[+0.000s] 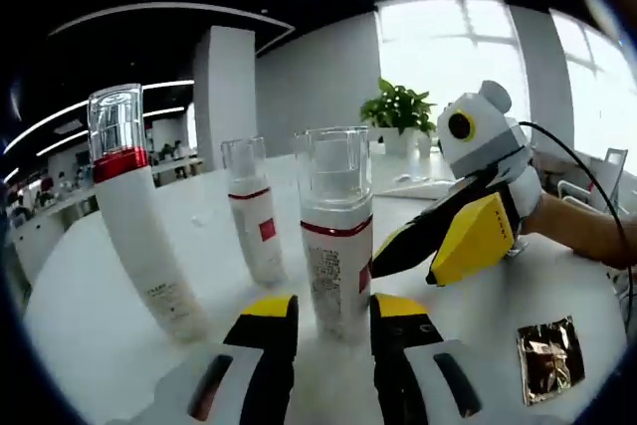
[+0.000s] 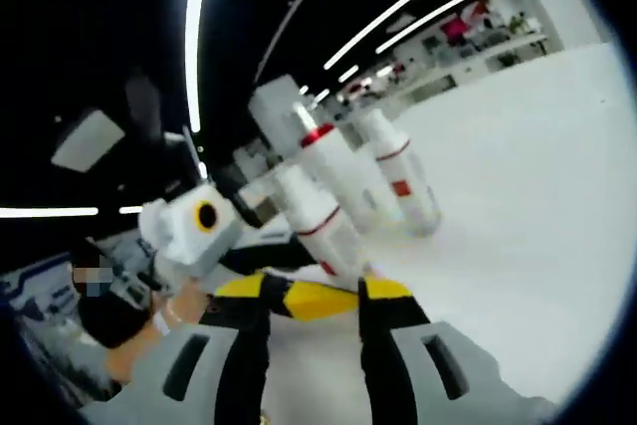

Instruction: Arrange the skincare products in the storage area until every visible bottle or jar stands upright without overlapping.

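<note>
Upright on the white bench (image 1: 90, 316) stand three white skincare bottles with clear caps: a tall bottle (image 1: 139, 216), a small bottle (image 1: 254, 211), and a front bottle (image 1: 336, 236) just ahead of the left gripper (image 1: 333, 325), whose jaws stand apart and hold nothing. Left gripper view adds a foil sachet (image 1: 549, 357) and a potted plant (image 1: 398, 111). Right gripper (image 2: 309, 296), jaws parted and empty, reaches beside the front bottle; touching cannot be told.
</note>
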`<state>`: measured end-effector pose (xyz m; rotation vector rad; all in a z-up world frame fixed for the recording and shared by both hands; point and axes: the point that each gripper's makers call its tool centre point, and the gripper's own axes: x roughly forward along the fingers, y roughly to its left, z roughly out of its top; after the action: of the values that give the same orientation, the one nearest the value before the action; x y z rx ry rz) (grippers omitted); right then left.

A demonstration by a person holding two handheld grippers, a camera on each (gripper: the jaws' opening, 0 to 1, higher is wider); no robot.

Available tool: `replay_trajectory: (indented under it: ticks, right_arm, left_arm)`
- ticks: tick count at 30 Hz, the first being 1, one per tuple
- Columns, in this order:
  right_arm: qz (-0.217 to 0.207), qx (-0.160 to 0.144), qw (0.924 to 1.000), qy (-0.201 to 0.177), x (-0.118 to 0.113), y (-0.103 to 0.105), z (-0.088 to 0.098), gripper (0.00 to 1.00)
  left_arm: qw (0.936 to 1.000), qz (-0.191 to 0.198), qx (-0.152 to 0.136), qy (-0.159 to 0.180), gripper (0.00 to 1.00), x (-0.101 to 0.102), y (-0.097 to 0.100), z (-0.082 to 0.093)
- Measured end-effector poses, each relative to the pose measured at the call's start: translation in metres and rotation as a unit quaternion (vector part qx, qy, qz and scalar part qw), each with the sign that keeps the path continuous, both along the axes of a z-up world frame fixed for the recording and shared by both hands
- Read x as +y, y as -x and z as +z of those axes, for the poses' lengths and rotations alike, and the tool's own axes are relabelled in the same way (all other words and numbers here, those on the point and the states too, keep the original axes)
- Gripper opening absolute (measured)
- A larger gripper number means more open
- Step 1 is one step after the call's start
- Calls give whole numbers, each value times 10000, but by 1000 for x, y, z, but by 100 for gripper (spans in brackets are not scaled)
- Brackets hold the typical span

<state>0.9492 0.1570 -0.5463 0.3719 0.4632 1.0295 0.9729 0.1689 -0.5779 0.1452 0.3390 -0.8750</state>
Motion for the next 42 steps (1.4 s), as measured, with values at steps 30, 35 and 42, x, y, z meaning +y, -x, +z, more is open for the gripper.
replay_trajectory:
  ticks: [30,35,42]
  right_arm:
    - [-359,-125,9988,307,-10,-13,-10,23]
    - [-462,-132,9982,351,-13,-17,-12,20]
    - [-536,-143,9976,413,-17,-20,-14,20]
  left_arm:
    - [9993,-43,-238,-281,28,-18,3,-8]
    - [9992,-58,-244,-301,28,-18,4,-8]
    - [9991,-64,-256,-333,28,-19,5,-9]
